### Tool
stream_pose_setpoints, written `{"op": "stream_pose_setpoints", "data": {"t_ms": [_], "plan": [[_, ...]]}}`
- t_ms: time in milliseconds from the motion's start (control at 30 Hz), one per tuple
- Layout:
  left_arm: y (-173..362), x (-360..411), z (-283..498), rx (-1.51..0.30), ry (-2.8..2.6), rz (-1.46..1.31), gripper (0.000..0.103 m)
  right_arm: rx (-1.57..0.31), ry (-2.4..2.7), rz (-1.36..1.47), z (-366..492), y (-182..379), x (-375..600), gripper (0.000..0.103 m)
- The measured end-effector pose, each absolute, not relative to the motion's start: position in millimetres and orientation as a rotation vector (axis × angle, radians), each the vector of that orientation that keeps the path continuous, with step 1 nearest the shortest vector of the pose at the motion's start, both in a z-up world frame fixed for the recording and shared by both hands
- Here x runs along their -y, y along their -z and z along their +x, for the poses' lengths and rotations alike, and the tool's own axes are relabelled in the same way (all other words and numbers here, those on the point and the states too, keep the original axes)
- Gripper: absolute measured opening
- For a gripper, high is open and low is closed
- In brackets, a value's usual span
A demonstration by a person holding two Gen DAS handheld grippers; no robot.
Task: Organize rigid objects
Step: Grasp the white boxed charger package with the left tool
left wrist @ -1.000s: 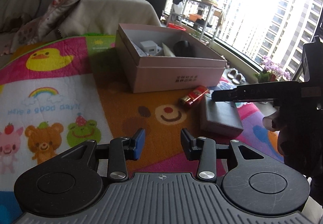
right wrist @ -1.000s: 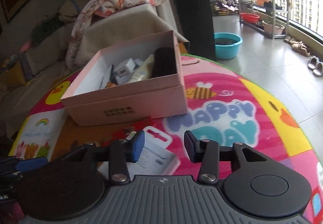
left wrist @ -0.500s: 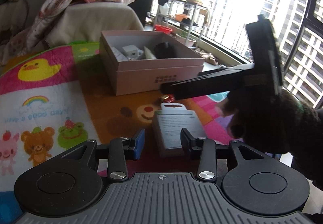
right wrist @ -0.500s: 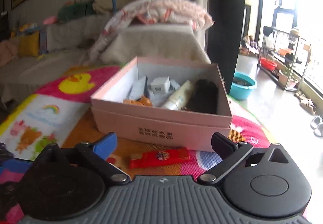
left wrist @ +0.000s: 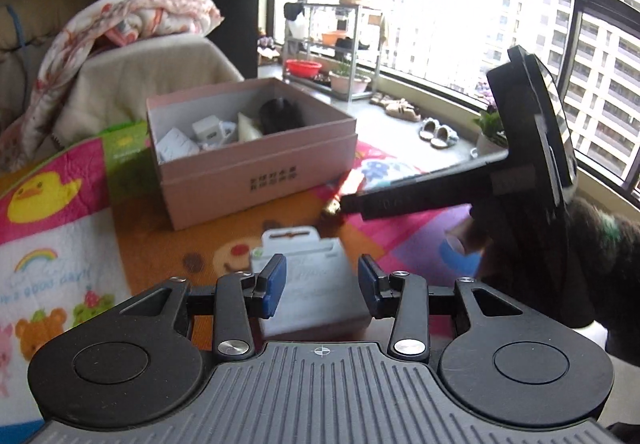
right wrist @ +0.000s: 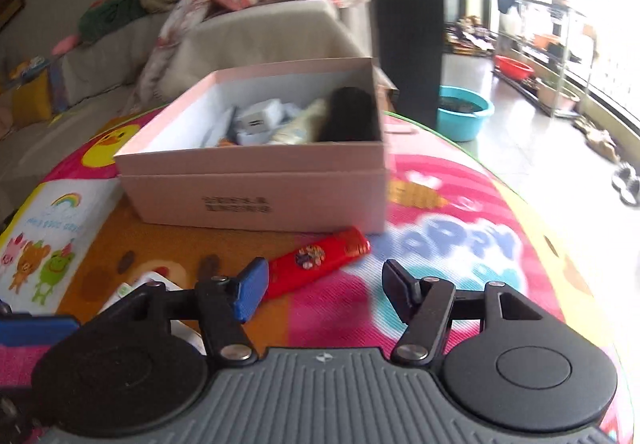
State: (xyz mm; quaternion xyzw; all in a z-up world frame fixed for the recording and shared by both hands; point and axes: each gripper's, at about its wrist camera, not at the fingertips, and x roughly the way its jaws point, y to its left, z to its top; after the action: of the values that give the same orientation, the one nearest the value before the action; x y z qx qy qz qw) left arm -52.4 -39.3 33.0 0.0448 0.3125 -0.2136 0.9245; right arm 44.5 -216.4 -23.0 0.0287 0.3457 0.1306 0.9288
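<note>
Right gripper [right wrist: 322, 294] jaws wide apart, nothing in them, lined up just short of the red lighter-shaped item [right wrist: 318, 262] lying flat on the play mat [right wrist: 460, 244], just in front of the pink box [right wrist: 256, 188]. Its left blue pad [right wrist: 250, 290] already overlaps the item's near end in view; contact can't be confirmed.

Left gripper [left wrist: 320, 284] jaws parted moderately, empty, hovering over the white packaged box [left wrist: 308, 280] that lies flat on the mat. Right gripper body [left wrist: 460, 188] crosses the left view above the red item.

Step in hand, as I read it: right side picks the red item, then drops it in the pink box.
- Item lies diagonal to the jaws. Rotate the wrist so the pads close across its narrow width, near the middle, not the end.
- It's thin and flat on a soft mat: come down low, pads touching the mat, or it'll skate out.
- Smooth plastic by the look, so close firmly.

Clearance:
- Box front wall is just behind the item; don't push forward while closing.
- The box already holds a white charger [right wrist: 258, 120], a cream tube [right wrist: 300, 124] and a dark object [right wrist: 350, 112]; free floor shows at the left inside.
- Both grippers are close together; keep the left still while the right lifts.
- Open mat to the right.
</note>
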Motion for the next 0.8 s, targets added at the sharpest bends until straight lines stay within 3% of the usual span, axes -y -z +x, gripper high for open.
{"op": "stream_pose_setpoints", "data": {"t_ms": [133, 400, 600, 800], "plan": [[-24.5, 60.8, -48.6, -0.652, 0.445, 0.175, 0.044, -0.691, -0.237, 0.094, 39.1, 25.4, 226.1, 0.063], [-6.9, 56.6, -51.9, -0.605, 0.385, 0.295, 0.051, -0.699, -0.239, 0.083, 40.5, 26.4, 222.2, 0.083], [-9.5, 29.3, -41.3, -0.624, 0.351, 0.248, 0.051, -0.701, -0.236, 0.095, 41.5, 26.7, 223.1, 0.084], [-8.4, 31.5, -39.7, -0.637, 0.403, 0.198, 0.078, -0.703, -0.237, 0.093, 41.2, 26.9, 222.1, 0.085]]}}
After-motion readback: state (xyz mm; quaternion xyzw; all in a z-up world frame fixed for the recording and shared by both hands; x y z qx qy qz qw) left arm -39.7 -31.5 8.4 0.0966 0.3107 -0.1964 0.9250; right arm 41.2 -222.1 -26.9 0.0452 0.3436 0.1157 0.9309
